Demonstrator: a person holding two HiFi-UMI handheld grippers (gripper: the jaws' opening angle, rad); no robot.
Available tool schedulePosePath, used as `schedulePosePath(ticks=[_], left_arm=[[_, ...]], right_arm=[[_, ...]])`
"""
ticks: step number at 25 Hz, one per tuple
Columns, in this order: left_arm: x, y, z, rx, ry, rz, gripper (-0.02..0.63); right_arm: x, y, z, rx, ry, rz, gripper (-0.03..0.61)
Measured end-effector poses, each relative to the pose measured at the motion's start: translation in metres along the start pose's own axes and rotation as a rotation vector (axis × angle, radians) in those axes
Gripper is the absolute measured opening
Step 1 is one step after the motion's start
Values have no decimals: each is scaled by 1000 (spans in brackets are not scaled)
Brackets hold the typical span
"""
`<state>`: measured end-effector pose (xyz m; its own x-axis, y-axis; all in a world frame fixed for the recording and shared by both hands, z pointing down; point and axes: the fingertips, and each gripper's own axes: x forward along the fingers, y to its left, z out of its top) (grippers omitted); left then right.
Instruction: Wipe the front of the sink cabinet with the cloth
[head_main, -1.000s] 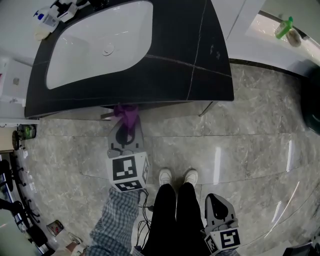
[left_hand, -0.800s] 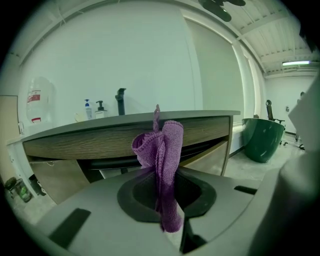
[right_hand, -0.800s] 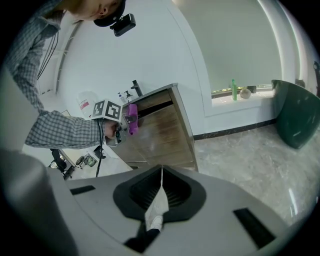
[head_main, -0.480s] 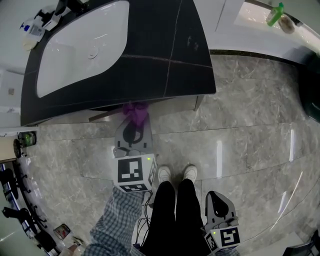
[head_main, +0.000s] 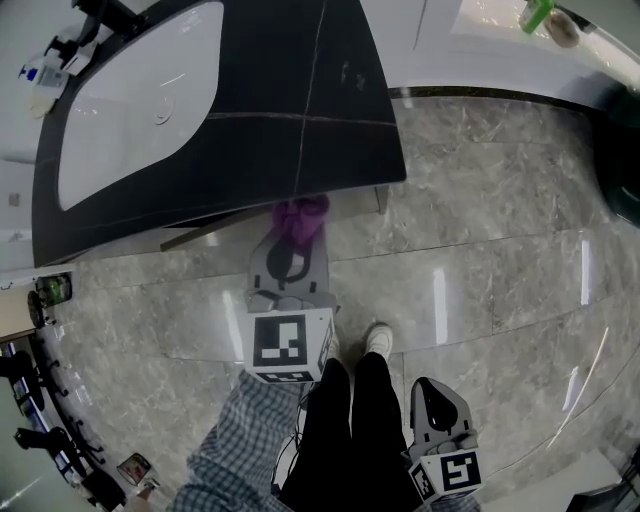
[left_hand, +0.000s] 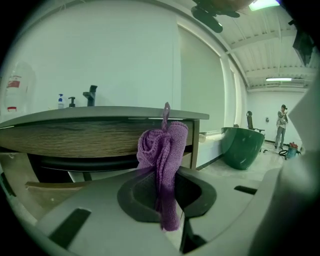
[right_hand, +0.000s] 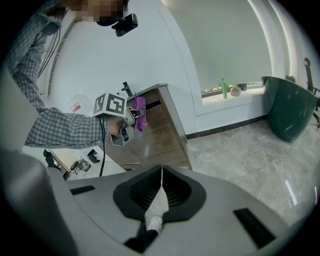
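- Head view: the purple cloth is seen bunched at the tip of the left gripper, under the front edge of the sink cabinet.
- Left gripper view: the jaws are closed on the cloth, and its wad stands up ahead of them.
- The wood cabinet front lies straight ahead of the wad. Contact looks likely but cannot be confirmed.
- The front's long axis runs sideways. Its right corner is just beside the cloth, and most of the panel lies to the left.
- A leftward stroke is judged to cover the rest.
- The right gripper is closed on nothing and is held low, well apart from the cabinet.
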<state>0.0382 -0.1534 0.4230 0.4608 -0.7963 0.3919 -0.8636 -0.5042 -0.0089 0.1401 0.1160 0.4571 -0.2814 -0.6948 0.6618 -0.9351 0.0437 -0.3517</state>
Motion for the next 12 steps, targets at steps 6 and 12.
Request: schedulePosePath(ticks=[6, 12], left_arm=[[9, -17, -1, -1, -9, -33, 54], [18, -36, 1, 2, -27, -83, 54]], right_arm=[[-1, -12, -1, 17, -9, -28, 21], [-3, -15, -3, 42, -14, -48, 21]])
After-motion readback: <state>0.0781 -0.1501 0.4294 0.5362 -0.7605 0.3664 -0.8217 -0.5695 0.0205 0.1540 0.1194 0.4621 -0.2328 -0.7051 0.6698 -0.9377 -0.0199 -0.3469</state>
